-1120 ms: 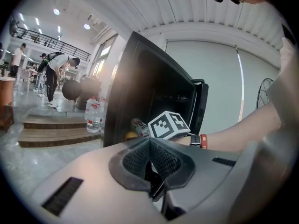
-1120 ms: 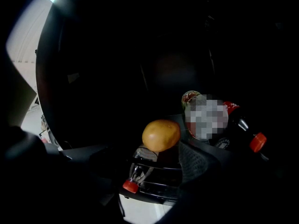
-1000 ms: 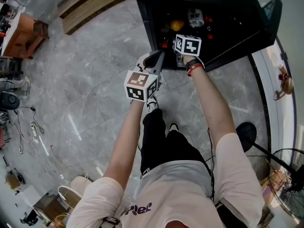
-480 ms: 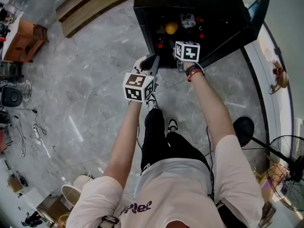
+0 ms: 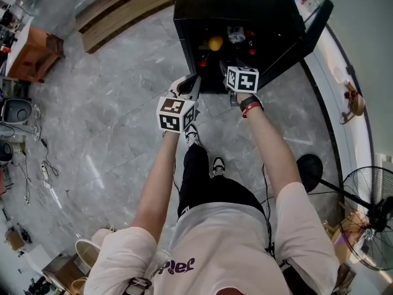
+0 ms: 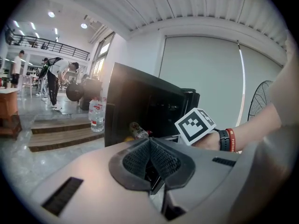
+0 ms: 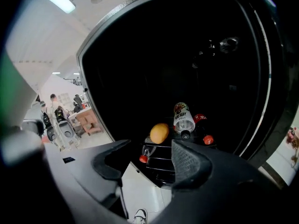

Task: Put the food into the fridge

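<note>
A small black fridge (image 5: 233, 5) stands open on the floor, its door (image 5: 310, 29) swung out to the right. On its wire shelf (image 7: 161, 164) lie an orange fruit (image 7: 159, 133), a clear labelled bottle (image 7: 183, 118) and red-capped bottles (image 7: 202, 125). My right gripper (image 7: 149, 160) hovers just in front of the opening; its jaws are closing with nothing between them. My left gripper (image 6: 150, 155) is shut and empty, held lower left of the fridge (image 6: 140, 106). In the head view the left gripper (image 5: 189, 83) and right gripper (image 5: 228, 66) are side by side before the fruit (image 5: 215, 43).
Wooden steps (image 5: 123, 5) run behind the fridge on the left, with water bottles (image 6: 96, 117) on them. An orange table (image 5: 31, 42) is at far left. A floor fan (image 5: 368, 226) and a black round base (image 5: 309, 168) stand to my right. People stand far off at the left.
The right gripper has drawn back a little from the fridge opening. The head view has shifted, so the fridge sits higher and further left. The left gripper stays shut.
</note>
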`<state>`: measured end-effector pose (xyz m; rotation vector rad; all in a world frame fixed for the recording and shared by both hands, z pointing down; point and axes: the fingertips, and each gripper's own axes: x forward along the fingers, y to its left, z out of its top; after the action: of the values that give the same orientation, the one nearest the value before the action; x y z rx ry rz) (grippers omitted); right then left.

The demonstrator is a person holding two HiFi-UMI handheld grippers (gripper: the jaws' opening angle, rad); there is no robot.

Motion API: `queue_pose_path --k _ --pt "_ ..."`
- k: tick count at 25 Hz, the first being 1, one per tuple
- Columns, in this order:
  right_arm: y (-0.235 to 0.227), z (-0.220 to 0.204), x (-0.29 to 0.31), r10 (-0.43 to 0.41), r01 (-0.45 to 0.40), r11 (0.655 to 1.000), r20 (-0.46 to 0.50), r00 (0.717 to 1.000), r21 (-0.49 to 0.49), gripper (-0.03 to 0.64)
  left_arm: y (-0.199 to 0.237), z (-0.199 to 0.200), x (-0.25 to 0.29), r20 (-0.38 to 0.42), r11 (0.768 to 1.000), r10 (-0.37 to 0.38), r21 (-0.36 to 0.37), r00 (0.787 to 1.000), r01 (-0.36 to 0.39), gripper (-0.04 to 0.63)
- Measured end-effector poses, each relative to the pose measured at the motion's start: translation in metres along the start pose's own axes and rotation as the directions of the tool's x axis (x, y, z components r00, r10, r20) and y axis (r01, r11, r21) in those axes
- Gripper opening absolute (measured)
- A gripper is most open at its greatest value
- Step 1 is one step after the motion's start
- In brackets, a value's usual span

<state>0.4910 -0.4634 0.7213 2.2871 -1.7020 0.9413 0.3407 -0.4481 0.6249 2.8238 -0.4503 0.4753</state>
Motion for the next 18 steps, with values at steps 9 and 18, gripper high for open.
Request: queue_pose_path --k 9,18 --pt "0.019 -0.009 -0.069 0.042 -0.042 0.998 -0.010 0.999 -0.047 0.244 -0.034 0.027 -0.042 0.019 0.999 0.024 0.026 1.000 -0.025 0.018" --pt "0.028 -0.009 -0.132 0.078 -0.078 0.994 -0.001 0.997 -0.078 0.216 -0.057 0.047 -0.070 0.045 0.998 0.040 0.052 0.998 -0.043 0.018"
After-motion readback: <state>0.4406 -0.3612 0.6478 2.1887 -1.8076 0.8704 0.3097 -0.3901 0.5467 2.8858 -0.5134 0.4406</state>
